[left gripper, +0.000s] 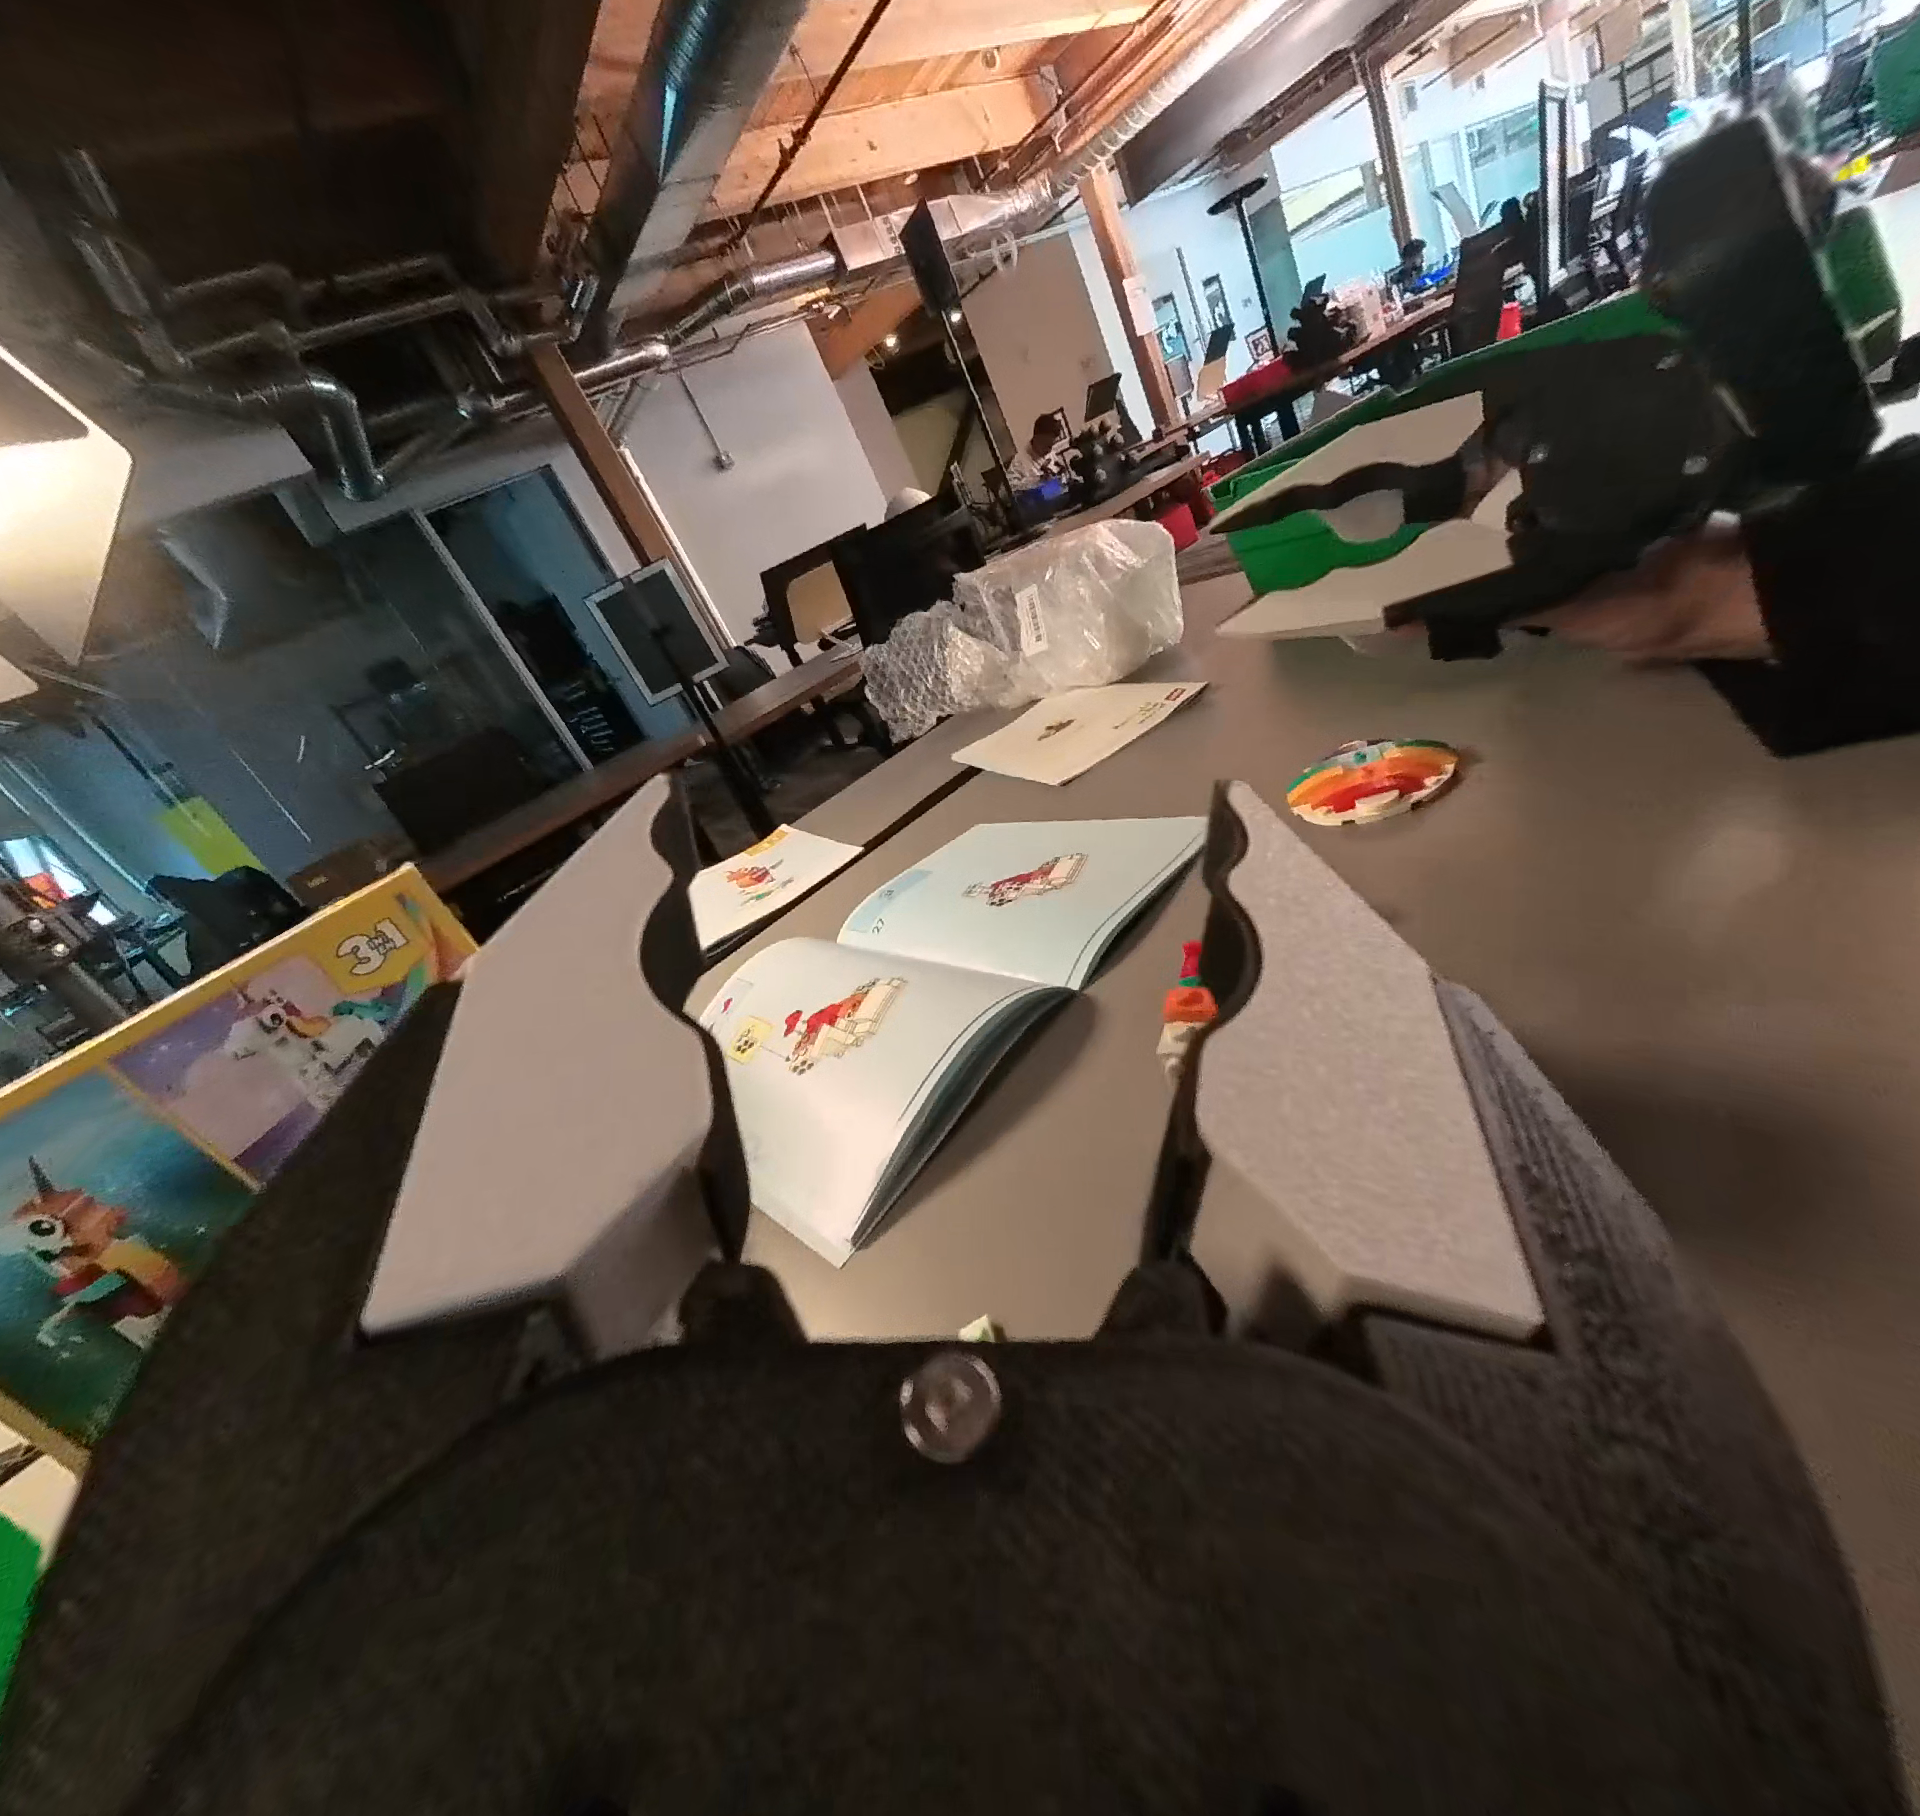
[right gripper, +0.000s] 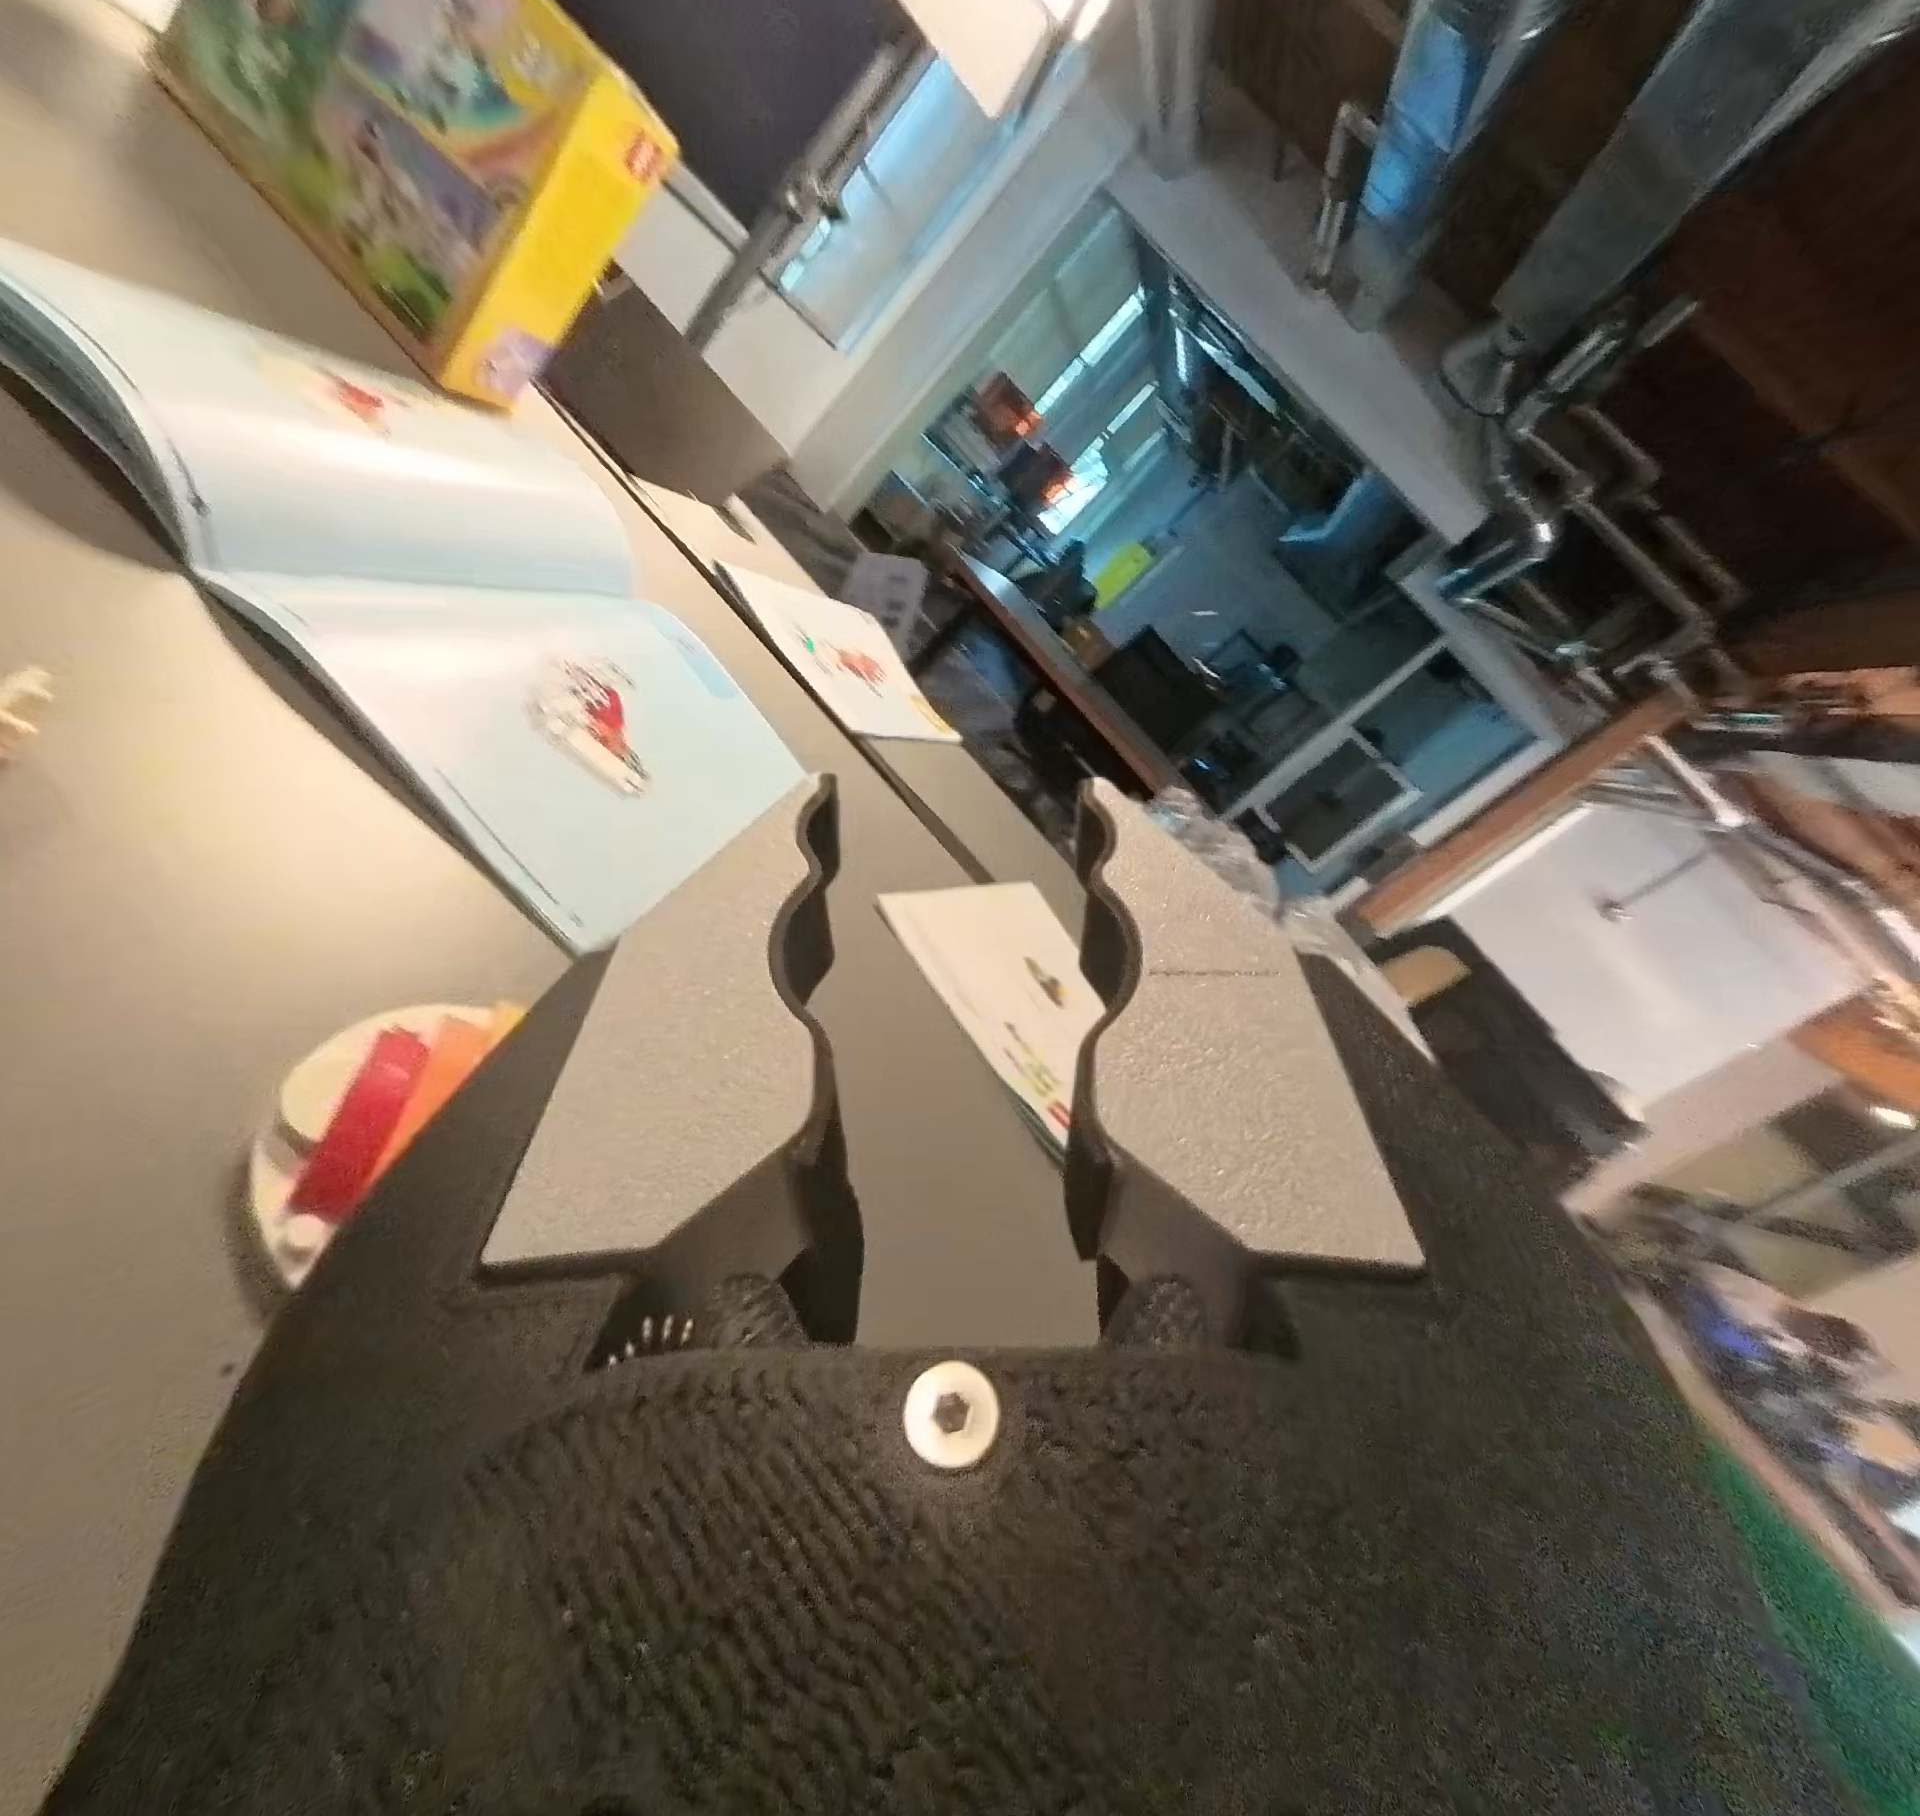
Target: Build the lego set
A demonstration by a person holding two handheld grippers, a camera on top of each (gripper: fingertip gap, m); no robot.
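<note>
Grey table point(left gripper: 1558, 987); left gripper point(left gripper: 951, 810) wide apart, right gripper point(right gripper: 956, 800) parted, both empty.

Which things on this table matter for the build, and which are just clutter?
For the build: open instruction booklet, round rainbow-coloured assembly, small brick piece, set box.

Lying about: bubble-wrap bag, two closed leaflets.
</note>
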